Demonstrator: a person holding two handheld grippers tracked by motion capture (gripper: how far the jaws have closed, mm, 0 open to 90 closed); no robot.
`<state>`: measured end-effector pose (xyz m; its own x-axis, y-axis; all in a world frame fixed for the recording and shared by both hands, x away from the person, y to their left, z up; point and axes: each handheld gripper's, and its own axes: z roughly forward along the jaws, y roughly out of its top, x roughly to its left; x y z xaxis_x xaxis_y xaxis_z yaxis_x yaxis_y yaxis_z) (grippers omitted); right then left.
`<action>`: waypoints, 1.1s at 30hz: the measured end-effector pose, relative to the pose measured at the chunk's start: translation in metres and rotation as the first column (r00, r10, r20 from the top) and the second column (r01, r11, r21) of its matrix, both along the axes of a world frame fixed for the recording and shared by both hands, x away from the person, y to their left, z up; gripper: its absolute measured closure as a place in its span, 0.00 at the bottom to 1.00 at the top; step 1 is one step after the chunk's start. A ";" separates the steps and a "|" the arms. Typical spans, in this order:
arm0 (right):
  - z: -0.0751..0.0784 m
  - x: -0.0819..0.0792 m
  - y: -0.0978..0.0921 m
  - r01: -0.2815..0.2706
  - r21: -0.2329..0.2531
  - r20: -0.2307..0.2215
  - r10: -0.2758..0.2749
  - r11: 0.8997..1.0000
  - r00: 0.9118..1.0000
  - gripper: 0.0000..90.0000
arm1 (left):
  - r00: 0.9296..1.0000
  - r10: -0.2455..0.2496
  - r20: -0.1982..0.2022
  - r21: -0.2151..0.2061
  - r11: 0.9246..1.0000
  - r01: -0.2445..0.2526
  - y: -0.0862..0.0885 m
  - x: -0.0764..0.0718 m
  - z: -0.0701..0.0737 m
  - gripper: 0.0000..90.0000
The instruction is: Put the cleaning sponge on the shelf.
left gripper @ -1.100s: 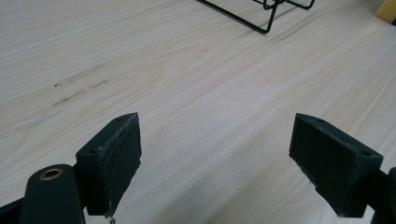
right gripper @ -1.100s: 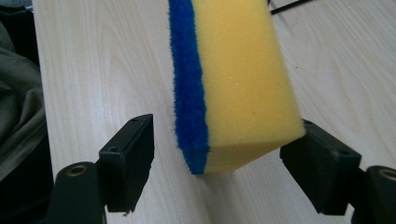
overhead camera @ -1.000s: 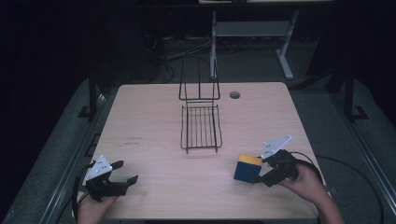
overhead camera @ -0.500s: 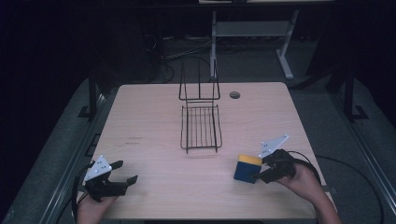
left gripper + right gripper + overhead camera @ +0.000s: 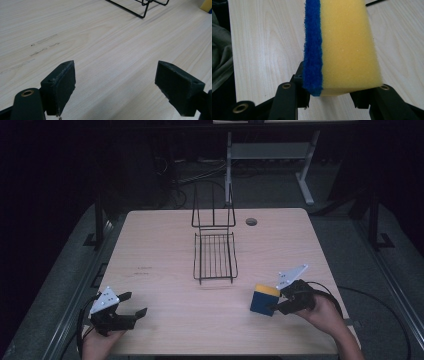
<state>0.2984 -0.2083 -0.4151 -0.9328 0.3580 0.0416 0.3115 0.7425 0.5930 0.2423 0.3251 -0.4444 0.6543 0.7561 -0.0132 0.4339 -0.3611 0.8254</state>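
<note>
The right gripper (image 5: 276,306) clamps the sponge (image 5: 264,299) between its jaws.

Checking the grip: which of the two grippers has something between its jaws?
The right gripper, at the table's near right: its jaws clamp the yellow-and-blue sponge. The left gripper stands open with nothing between them.

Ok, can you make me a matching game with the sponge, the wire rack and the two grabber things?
Things:
1. sponge
2. wire rack
3. left gripper
4. right gripper

States:
A. open, nothing between its jaws
B. stands in the middle of the table, untouched
C. yellow with a blue side
D. shut on something soft

Pairs: 1-C, 2-B, 3-A, 4-D
</note>
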 end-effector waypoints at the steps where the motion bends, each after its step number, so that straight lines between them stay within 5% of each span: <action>1: 0.000 0.000 0.000 0.001 0.004 -0.001 -0.001 1.000 1.000 0.63 | 1.000 0.000 0.000 0.000 1.000 0.000 0.000 0.000 0.000 0.18; 33: 0.027 0.022 0.015 -0.054 0.018 0.007 0.054 0.998 0.999 0.63 | 1.000 0.001 0.002 -0.002 1.000 -0.001 -0.001 0.001 0.000 0.18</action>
<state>0.3203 -0.1932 -0.3878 -0.9511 0.3062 0.0417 0.2672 0.7470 0.6088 0.2434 0.3243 -0.4446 0.6537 0.7566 -0.0133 0.4326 -0.3592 0.8269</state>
